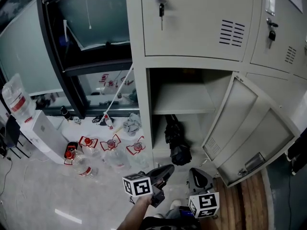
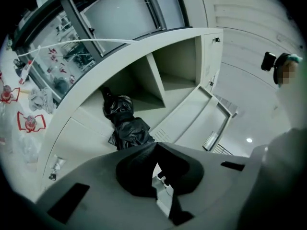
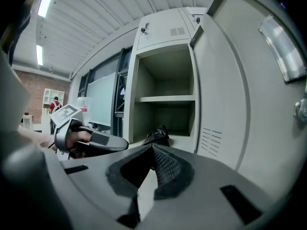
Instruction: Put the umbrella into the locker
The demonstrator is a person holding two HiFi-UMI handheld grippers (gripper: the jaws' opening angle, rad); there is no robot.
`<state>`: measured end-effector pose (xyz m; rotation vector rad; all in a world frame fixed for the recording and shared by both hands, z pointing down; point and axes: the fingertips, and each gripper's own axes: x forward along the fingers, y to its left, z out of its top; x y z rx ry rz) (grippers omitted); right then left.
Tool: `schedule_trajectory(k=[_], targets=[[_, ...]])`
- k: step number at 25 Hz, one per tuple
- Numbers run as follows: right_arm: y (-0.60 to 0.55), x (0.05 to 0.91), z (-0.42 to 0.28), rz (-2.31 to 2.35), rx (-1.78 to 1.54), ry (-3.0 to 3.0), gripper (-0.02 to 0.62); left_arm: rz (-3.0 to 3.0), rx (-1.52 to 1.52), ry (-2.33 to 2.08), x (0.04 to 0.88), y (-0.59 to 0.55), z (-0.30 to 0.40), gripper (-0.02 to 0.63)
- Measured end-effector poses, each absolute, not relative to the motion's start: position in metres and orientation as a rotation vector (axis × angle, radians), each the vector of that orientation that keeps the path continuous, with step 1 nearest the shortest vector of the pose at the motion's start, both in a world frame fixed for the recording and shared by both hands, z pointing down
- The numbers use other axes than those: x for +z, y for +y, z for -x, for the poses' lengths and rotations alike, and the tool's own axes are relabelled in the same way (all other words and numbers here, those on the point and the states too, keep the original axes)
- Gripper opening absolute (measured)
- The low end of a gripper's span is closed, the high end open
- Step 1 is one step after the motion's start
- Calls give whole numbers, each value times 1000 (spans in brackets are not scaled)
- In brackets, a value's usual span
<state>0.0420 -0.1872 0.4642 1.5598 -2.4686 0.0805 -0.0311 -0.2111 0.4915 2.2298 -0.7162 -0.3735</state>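
The black folded umbrella (image 1: 174, 139) lies on the floor of the open locker's lower compartment (image 1: 160, 152), under the shelf (image 1: 181, 99). In the left gripper view the umbrella (image 2: 125, 123) sits just beyond my shut left gripper (image 2: 156, 143), apart from it. My right gripper (image 3: 153, 145) is shut too, with nothing in it, and the umbrella (image 3: 157, 135) shows past its tip. In the head view both grippers hang low in front of the locker, the left gripper (image 1: 169, 168) beside the right gripper (image 1: 194, 171). The locker door (image 1: 249, 133) stands swung out to the right.
Several water bottles (image 1: 84, 166) and a grey rag (image 1: 132, 124) lie on the floor to the left, by a white dispenser (image 1: 43, 133). Closed locker doors with keys (image 1: 160, 8) are above. A dark window frame (image 1: 72, 71) stands left of the locker.
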Motion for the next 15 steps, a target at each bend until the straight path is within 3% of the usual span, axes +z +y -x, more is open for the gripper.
schedule_trajectory(k=[15], targets=[[-193, 463, -50, -1610, 92, -2437, 0, -2193, -386, -674, 492, -211, 29, 14]])
